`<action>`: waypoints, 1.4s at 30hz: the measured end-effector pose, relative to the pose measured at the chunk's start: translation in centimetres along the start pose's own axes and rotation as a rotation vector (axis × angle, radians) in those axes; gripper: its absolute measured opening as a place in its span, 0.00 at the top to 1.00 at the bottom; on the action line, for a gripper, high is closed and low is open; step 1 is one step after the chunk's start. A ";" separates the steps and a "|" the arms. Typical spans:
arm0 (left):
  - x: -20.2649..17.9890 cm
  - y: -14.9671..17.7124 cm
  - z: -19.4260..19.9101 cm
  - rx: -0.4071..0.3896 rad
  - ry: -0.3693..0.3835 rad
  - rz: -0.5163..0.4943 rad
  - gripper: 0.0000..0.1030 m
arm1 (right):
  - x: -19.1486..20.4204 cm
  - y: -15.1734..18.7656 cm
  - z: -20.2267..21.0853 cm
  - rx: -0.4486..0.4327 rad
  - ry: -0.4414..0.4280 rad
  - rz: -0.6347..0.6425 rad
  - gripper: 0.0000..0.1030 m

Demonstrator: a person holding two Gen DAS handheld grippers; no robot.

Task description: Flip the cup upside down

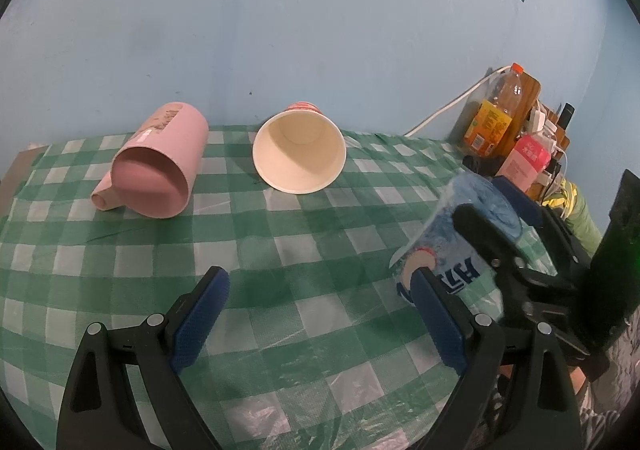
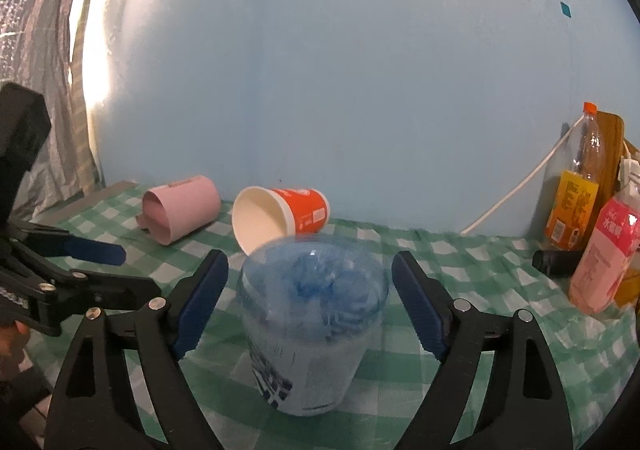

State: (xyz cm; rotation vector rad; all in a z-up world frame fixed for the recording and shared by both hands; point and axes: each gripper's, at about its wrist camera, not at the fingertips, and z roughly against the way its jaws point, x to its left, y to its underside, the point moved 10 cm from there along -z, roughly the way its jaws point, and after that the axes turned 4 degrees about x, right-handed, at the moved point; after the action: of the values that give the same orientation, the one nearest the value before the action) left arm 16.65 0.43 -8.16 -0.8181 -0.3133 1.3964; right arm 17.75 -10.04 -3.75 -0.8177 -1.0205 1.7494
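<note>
Three cups are being shown on the checked green counter. One translucent blue cup, printed with white and dark blue lettering, is being framed between the two blue pads of the right claw; it is being seen with its wider end uppermost and appears slightly tilted, though whether its narrow end is resting on the cloth cannot be told. The right claw's pads are being kept apart, and no contact with the cup's sides is being shown in the right wrist view. From the left wrist view the same cup is being seen at the right, leaning, with the right claw's black fingers around it. The left claw is being held low over the cloth, its fingers spread wide with nothing between them. Farther back, near the blue wall, a pink mug and an orange paper cup are being left lying on their sides, mouths turned toward the cameras. Bottles are being seen standing at the right edge.
</note>
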 end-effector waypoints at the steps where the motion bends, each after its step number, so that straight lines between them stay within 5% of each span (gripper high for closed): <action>1: 0.0 0.0 0.1 -0.003 -0.004 0.001 0.09 | 0.0 -0.1 0.2 -0.007 -0.003 -0.002 0.18; 14: -0.6 0.3 2.9 -0.113 -0.076 -0.018 0.09 | -0.2 -1.1 4.8 -0.078 -0.005 0.004 0.16; 20: -1.4 0.4 4.9 -0.187 -0.117 -0.030 0.09 | -0.7 -0.9 6.6 -0.056 0.010 0.002 0.15; 23: -1.7 0.4 5.6 -0.220 -0.134 -0.043 0.00 | -0.9 -0.7 7.2 -0.041 0.021 0.001 0.15; 42: -4.3 1.2 8.6 -0.366 -0.188 -0.111 0.00 | -1.9 0.0 9.3 -0.017 0.051 -0.014 0.15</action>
State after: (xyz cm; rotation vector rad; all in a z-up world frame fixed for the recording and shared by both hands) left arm 9.46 -0.95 -1.86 -0.9518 -0.7657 1.3320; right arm 10.42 -14.43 0.45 -0.8601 -1.0058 1.7018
